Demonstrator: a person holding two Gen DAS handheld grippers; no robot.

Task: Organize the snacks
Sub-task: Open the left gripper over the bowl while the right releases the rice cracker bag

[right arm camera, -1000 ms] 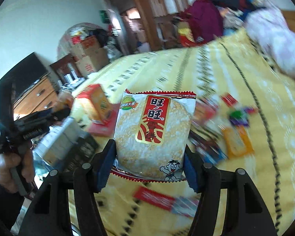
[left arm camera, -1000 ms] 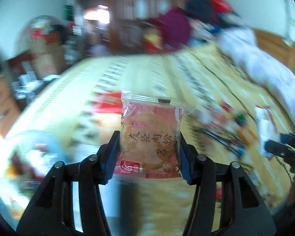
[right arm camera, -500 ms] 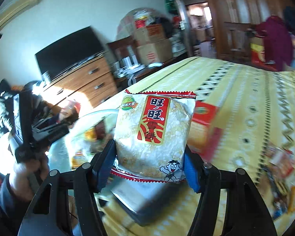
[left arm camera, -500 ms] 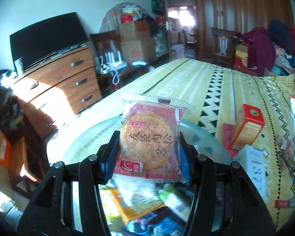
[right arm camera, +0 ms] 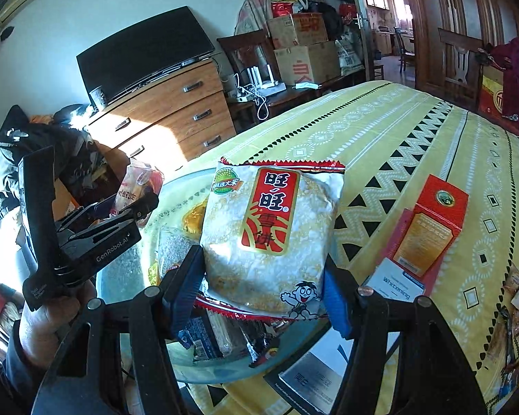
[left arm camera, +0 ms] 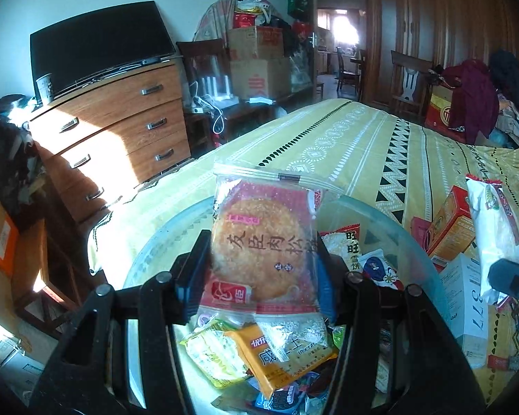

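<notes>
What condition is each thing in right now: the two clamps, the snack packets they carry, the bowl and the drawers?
left gripper: shut on pink cracker packet, sealed.
right gripper: shut on white rice cracker packet, sealed.
glass bowl: partly filled with snacks.
dresser: drawers closed.
TV: off.

Snack packets (left arm camera: 280, 349) in bowl (left arm camera: 415, 242) on bed (left arm camera: 356, 145)
</notes>
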